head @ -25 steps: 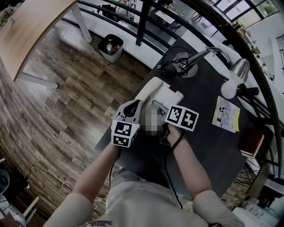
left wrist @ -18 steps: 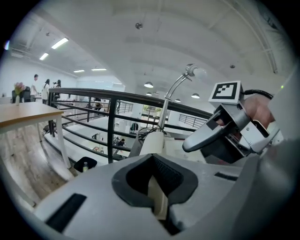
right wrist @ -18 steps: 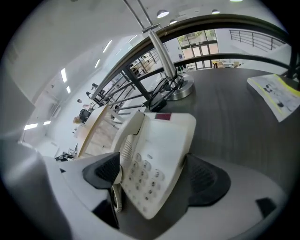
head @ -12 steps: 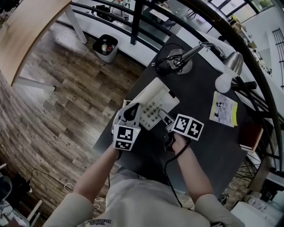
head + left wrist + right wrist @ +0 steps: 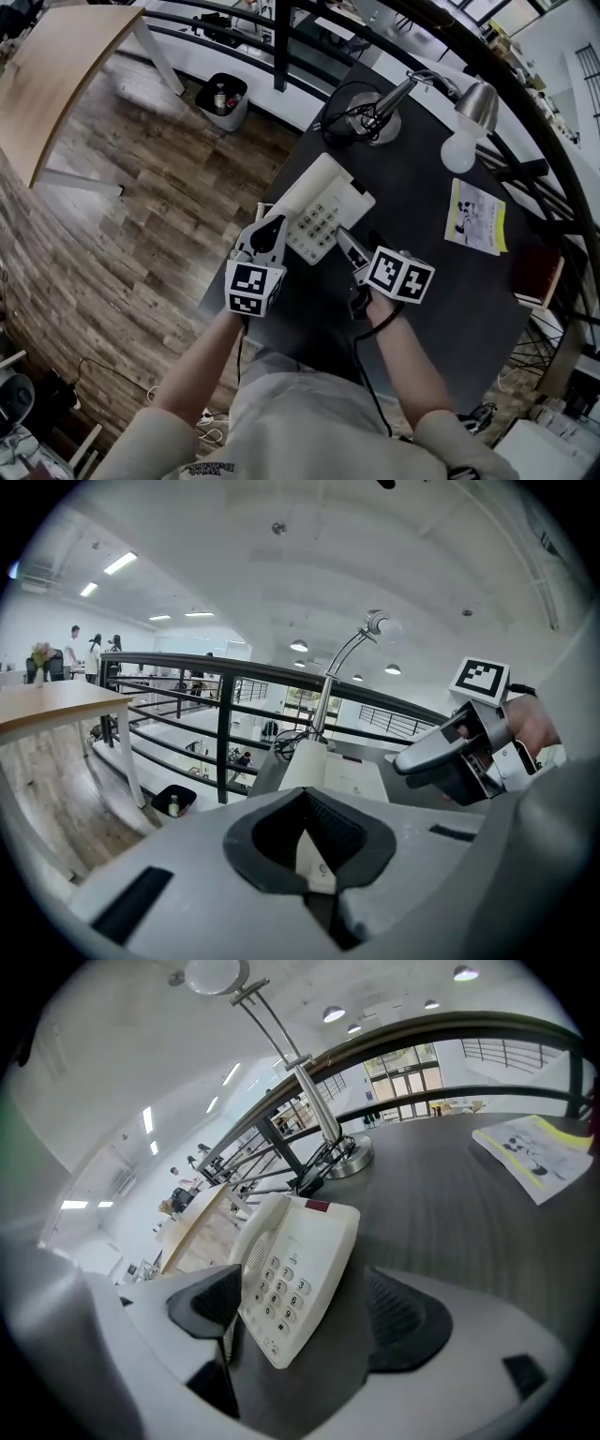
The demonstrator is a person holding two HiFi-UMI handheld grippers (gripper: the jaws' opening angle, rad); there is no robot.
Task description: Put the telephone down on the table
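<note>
Overhead, the telephone (image 5: 319,208) was seen lying on the dark tabletop (image 5: 422,291), close to its left edge, with the left tool (image 5: 272,232) at its near left corner and the right tool (image 5: 347,246) at its near right side. Only in the right gripper view were the round keypad buttons, the slotted handset along one side and a small red patch at the far corner made out. There the right tool's dark ribbed pads were spread wide, and the telephone's near end was seen between them, unclamped. In the left gripper view the left tool's pads were set in a narrow V, with a cream sliver of the telephone pinched between them. The telephone's casing was shown as smooth cream plastic, boxy with rounded corners. A steel-stemmed lamp (image 5: 473,98) and a printed leaflet (image 5: 476,217) were seen farther back on the matte tabletop.
</note>
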